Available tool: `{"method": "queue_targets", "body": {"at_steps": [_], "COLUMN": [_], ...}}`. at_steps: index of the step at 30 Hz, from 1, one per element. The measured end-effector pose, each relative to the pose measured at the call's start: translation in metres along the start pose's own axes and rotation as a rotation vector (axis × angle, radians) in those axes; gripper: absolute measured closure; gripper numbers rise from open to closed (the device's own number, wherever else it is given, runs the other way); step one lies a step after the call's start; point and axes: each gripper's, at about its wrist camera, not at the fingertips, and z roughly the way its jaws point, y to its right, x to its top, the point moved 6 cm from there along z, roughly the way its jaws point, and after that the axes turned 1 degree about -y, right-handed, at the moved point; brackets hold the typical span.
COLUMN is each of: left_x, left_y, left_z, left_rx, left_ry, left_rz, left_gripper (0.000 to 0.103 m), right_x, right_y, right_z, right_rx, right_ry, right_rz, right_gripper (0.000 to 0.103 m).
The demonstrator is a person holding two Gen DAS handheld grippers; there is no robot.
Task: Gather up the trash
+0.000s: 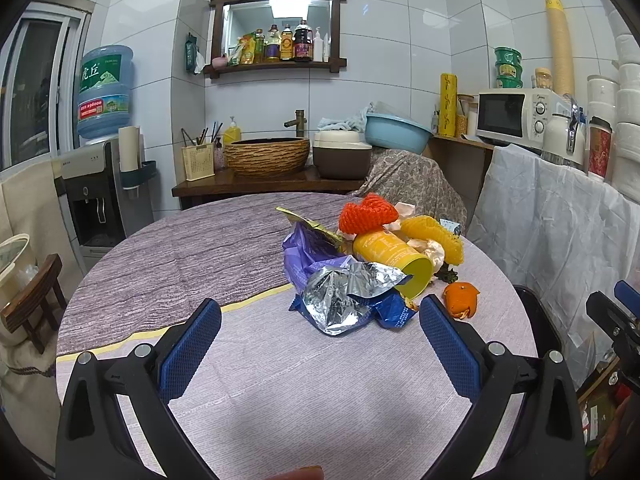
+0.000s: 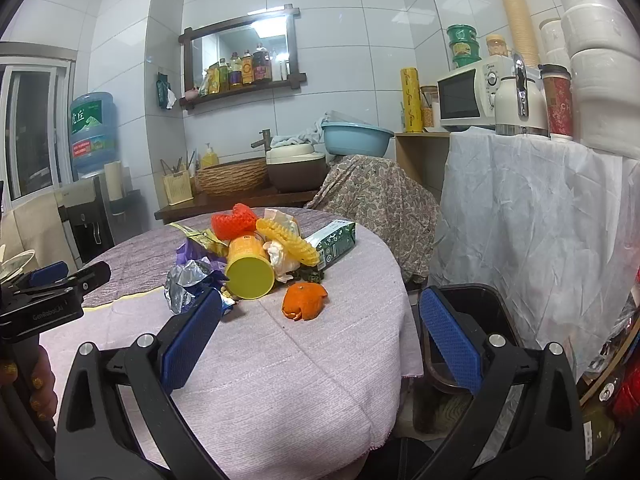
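The trash pile (image 1: 360,264) sits mid-bench (image 1: 260,380): a crumpled foil wrapper (image 1: 344,300), a tipped yellow cup (image 1: 394,260), foam fruit nets and an orange peel (image 1: 462,298). All look light and crushable; the foil's raised folds should pinch easily. The left gripper (image 1: 320,322) is spread, just short of the foil. The right gripper (image 2: 320,316) is also spread and empty, the peel just ahead between its fingers.

— How does the left gripper (image 1: 320,308) stand?
— Jaws spread wide, blue pads (image 1: 188,350) angled out from the lower corners of its frame, nothing between them.
— And the right gripper (image 2: 320,304)?
— Equally wide, empty. At lower left of its view, a hand (image 2: 38,386) grips the other tool's handle.
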Motion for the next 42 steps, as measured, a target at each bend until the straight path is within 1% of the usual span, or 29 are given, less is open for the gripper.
{"method": "queue_targets", "body": {"at_steps": [42], "left_x": [-0.0034], "left_y": [0.0046], "left_z": [0.003], "left_rx": [-0.006], "left_ry": [-0.014], "left_rz": [0.016], "left_gripper": [0.005], "right_x": [-0.0023], "right_y": [0.0], "right_z": [0.0025], "right_rx": [0.008], "right_ry": [-0.015], "right_rz": [0.013], "right_gripper": [0.005]}}
